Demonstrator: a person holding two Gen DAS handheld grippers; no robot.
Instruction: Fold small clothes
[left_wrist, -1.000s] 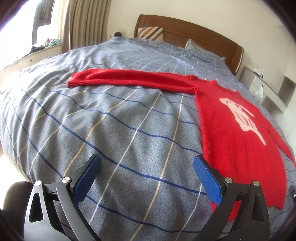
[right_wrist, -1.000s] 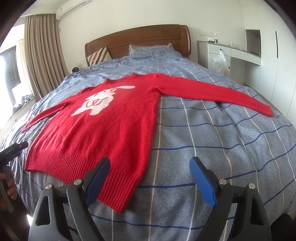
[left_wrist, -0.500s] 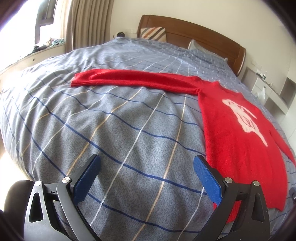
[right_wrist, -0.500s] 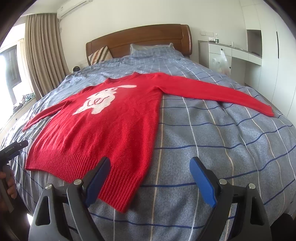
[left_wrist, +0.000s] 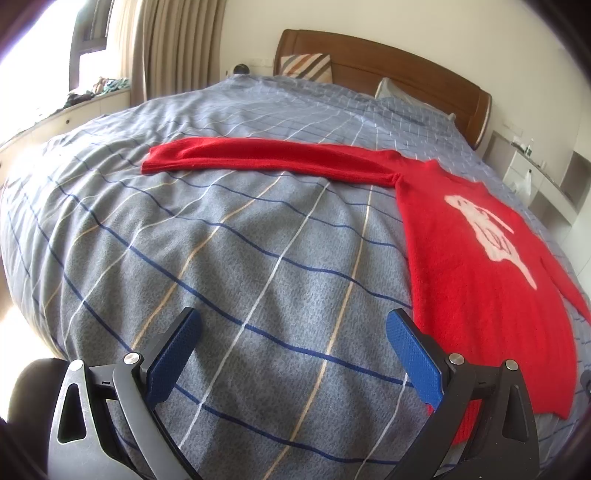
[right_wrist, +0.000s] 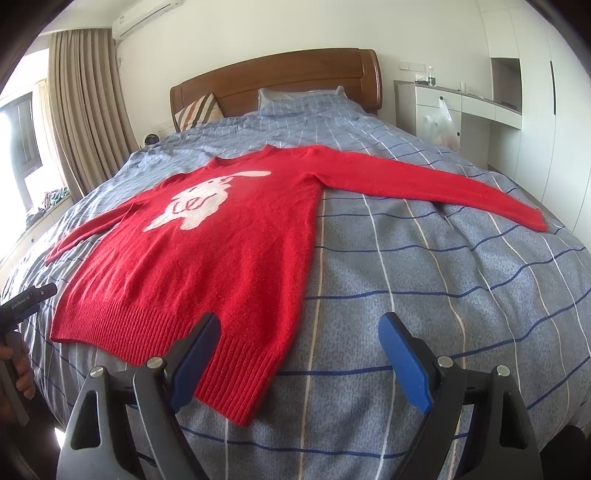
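The red sweater lies flat and face up on the bed, its white rabbit motif towards the headboard, both sleeves spread out sideways and the ribbed hem at the foot end; nothing is folded yet. The left gripper hovers over bare bedspread just beside the sweater's hem corner, jaws wide apart and holding nothing; the right gripper hangs above the opposite hem corner, equally wide open and empty, its left pad over the ribbing (whether it touches the knit I cannot tell from this angle).

The step in hand looks like the first fold, probably bringing a sleeve across the body. To do it well, each gripper should go to the sweater's outstretched sleeve on its own side, pinching the cuff through both layers; lift only enough to clear the body, carry the cuff across the motif, and lay it straight so the shoulder crease runs parallel to the sweater's side seam; a loose knit drags and bunches if pulled flat along the bedspread.
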